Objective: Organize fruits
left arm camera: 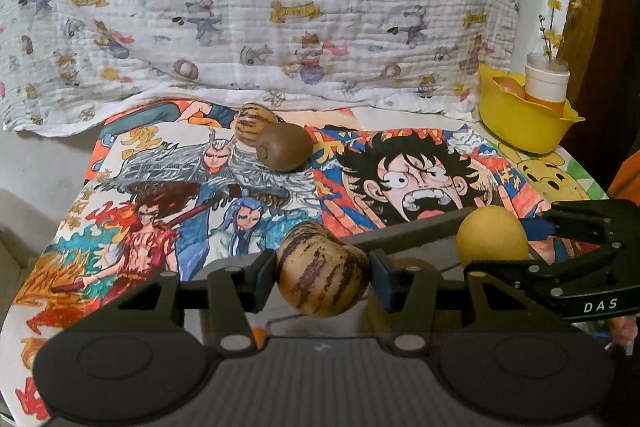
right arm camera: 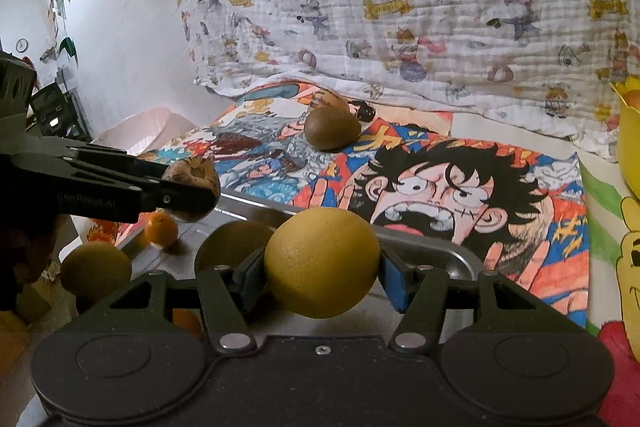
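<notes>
A: What sits between the fingers of the left gripper [left arm camera: 323,277]?

B: A tan fruit with dark brown stripes [left arm camera: 323,275], clamped from both sides by the blue pads. The right gripper [right arm camera: 322,265] is clenched on a round yellow fruit [right arm camera: 322,263] in the same way.

A: And under them?

B: A metal tray [right arm camera: 460,255]; both held fruits hang over it. In the right wrist view a small orange [right arm camera: 161,229] lies on the tray, with two more yellowish fruits nearby, one [right arm camera: 96,273] at the left and one [right arm camera: 230,247] just behind the right gripper's left finger.

A: Anything left outside the tray?

B: A brown kiwi [left arm camera: 284,147] and a second striped fruit [left arm camera: 254,123], touching each other, well beyond the tray on the cartoon-printed cloth [left arm camera: 420,163] that covers the table.

A: The rest of the room?

B: A white crinkled blanket with small bear prints [left arm camera: 280,7] hangs behind the table. At the far right corner stands a yellow bowl [left arm camera: 524,127] holding a white cup [left arm camera: 546,79] with yellow flower sprigs. The right wrist view shows a white wall [right arm camera: 120,27] at the left with small decorations on it.
</notes>
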The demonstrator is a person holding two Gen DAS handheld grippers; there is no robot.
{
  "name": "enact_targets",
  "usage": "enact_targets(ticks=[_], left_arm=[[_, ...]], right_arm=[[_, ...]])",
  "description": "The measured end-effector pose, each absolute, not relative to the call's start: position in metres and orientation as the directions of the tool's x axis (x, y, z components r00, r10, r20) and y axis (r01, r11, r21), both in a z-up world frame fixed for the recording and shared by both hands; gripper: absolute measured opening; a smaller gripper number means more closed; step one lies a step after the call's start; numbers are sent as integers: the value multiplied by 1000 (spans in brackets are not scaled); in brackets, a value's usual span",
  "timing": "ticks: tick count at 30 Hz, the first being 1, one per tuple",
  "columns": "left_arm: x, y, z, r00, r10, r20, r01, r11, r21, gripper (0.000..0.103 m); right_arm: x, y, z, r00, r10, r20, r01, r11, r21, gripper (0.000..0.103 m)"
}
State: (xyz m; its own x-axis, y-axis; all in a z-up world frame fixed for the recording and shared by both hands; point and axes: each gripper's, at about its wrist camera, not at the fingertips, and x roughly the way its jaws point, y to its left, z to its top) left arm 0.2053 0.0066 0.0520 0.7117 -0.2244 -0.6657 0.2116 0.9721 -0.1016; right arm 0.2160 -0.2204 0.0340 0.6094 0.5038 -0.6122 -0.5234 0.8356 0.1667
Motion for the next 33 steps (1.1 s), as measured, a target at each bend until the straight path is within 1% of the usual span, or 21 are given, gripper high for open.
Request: enact_targets(ticks=[5, 10, 21, 26, 33], left_arm=[[205, 6, 48, 703, -212, -678, 200, 975, -98, 54], [209, 6, 40, 676, -177, -715, 183, 981, -70, 54], [210, 5, 35, 654, -157, -740, 179, 983, -50, 55], [212, 1, 31, 640, -146, -755, 182, 983, -35, 55], [211, -3, 29, 643, -144, -752, 193, 981, -22, 55]], right_arm=[[209, -224, 28, 610, 489, -624, -521, 840, 149, 61], [207, -225, 19, 588, 485, -648, -521, 839, 156, 62], [202, -216, 15, 605, 485, -632, -540, 833, 122, 62], [200, -217, 12, 619, 487, -617, -531, 838, 129, 62], [196, -217, 10, 636, 485, -600, -519, 844, 133, 64]])
